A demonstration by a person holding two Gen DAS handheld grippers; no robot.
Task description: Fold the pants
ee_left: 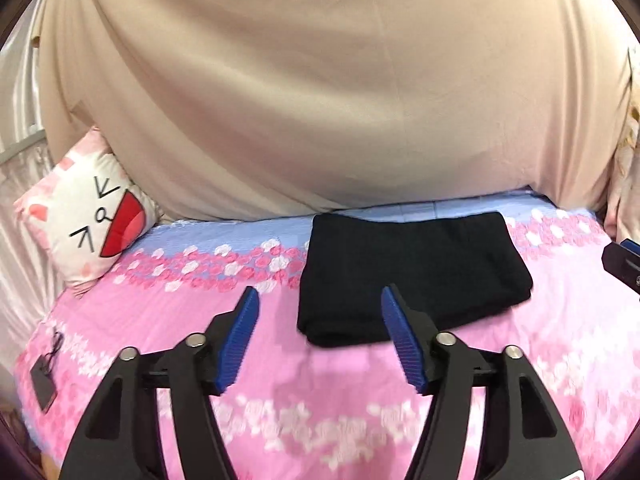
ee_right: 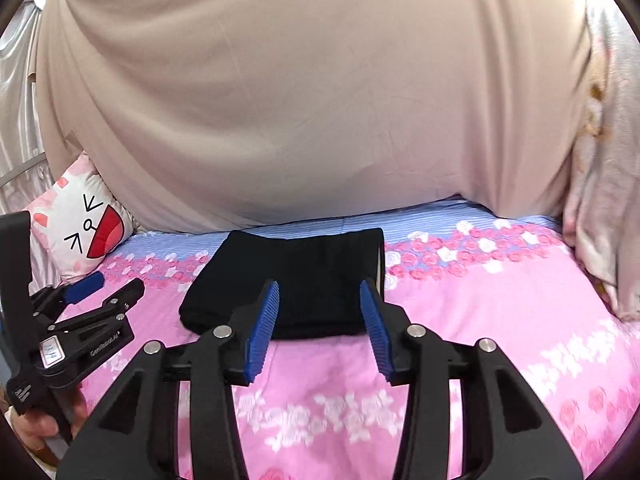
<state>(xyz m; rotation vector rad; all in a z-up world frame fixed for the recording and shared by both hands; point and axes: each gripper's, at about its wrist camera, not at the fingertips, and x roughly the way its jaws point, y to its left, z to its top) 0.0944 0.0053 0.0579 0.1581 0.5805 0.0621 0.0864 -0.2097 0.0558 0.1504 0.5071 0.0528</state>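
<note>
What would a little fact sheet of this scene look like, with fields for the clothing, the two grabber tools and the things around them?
garment: black pants, folded into a compact rectangle, lying flat
surface: bed with pink floral sheet
left gripper: fingers open, holding nothing, above the sheet near the pants' left edge
right gripper: fingers open, empty, in front of the pants
cushion: cartoon face, back left
backdrop: beige cloth behind the bed
small dark tag with cord: left on the sheet

Black pants (ee_right: 296, 276) lie folded on pink floral bed (ee_right: 460, 320). R tool (ee_right: 320, 296) hovers w/ jaws apart, empty. L tool (ee_right: 108, 292) at left. Cat pillow (ee_right: 80, 232) behind.
</note>
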